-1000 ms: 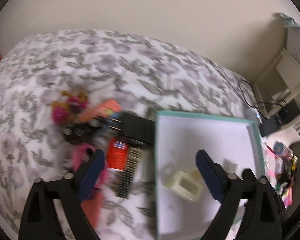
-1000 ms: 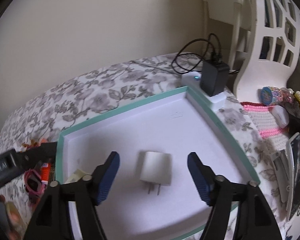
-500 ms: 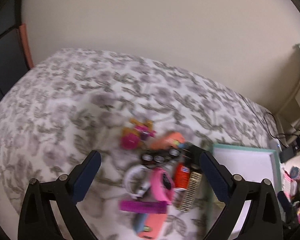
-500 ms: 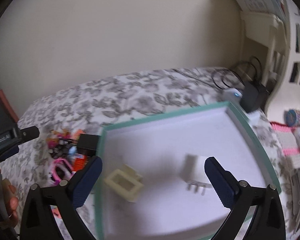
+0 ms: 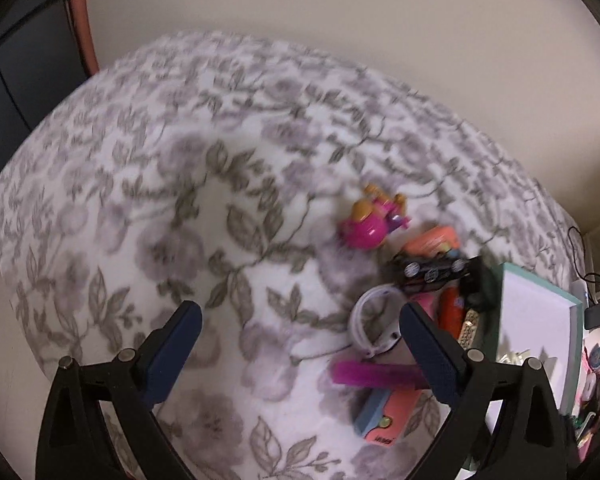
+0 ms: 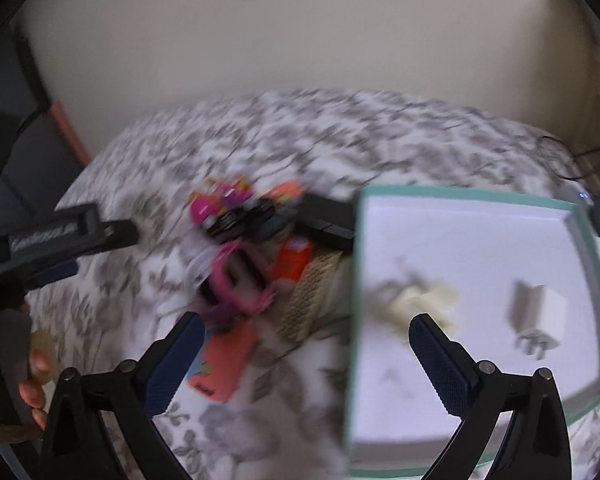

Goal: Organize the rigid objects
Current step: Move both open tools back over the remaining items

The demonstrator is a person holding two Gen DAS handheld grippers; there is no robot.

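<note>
Grey-and-white floral bedding [image 5: 204,208] covers the bed that carries everything, with a plain cream wall [image 5: 340,12] behind it.

Nearest in the left wrist view, the left gripper [image 5: 298,344] hangs over bare bedding, its jaws spread wide with nothing between them. Just to the right of its right finger lies the clutter of small rigid things: a salmon-and-blue rectangular toy [image 5: 388,412], a translucent purple bar [image 5: 374,374] touching it, a white plastic ring [image 5: 370,322], an orange-red tube [image 5: 450,312], a black strip with 3 round dials [image 5: 432,272] and, farthest, a pink-and-gold round toy [image 5: 374,222] set slightly apart.

From the right wrist view, the right gripper [image 6: 306,354] also has its jaws fully spread and empty; its left finger stands over the salmon toy, its right finger over the near part of the shallow white tray with a teal rim [image 6: 358,248]. Inside that tray rest 2 things, well apart: a cream square plastic frame [image 6: 420,300] and a white wall charger with metal prongs [image 6: 538,312]. A woven tan rectangle [image 6: 314,300] and a black flat box [image 6: 328,220] sit against the tray's left wall, crowding the path between pile and tray. At the far left, a hand [image 6: 32,372] grips the other tool's handle.
</note>
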